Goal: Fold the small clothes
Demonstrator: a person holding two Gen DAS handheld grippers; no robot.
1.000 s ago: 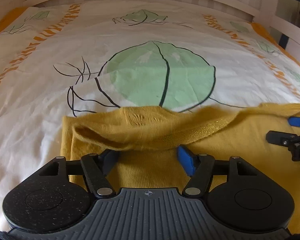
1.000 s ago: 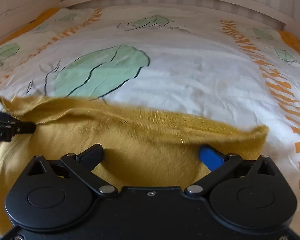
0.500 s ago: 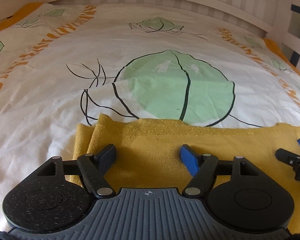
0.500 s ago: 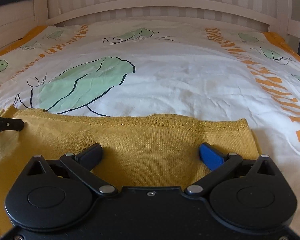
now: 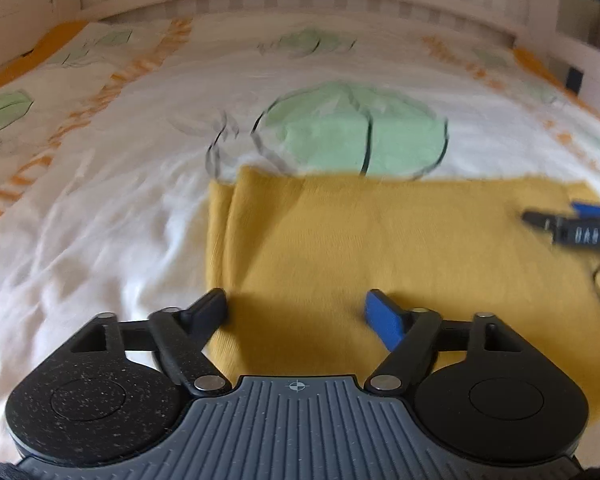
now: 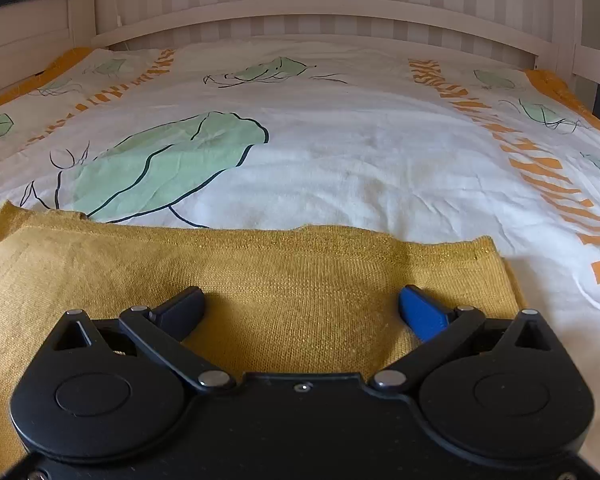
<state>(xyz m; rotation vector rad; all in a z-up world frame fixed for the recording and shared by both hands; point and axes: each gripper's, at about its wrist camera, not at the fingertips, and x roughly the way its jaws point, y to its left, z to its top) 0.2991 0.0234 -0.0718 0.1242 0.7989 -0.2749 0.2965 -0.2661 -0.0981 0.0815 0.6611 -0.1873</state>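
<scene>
Mustard-yellow knitted garment (image 5: 380,248) lies flat and folded on the white leaf-printed bed cover (image 5: 100,220) in the left wrist view, where a second ago its far edge hung raised; the left claw (image 5: 296,312) is opening, nothing between its jaws. From the right wrist, the right claw (image 6: 300,308) stands wide and empty above the garment's settled edge, so this fold looks finished.

Motion blur smears the bedsheet (image 5: 140,208); right gripper (image 5: 572,226) apparently cropped.
</scene>
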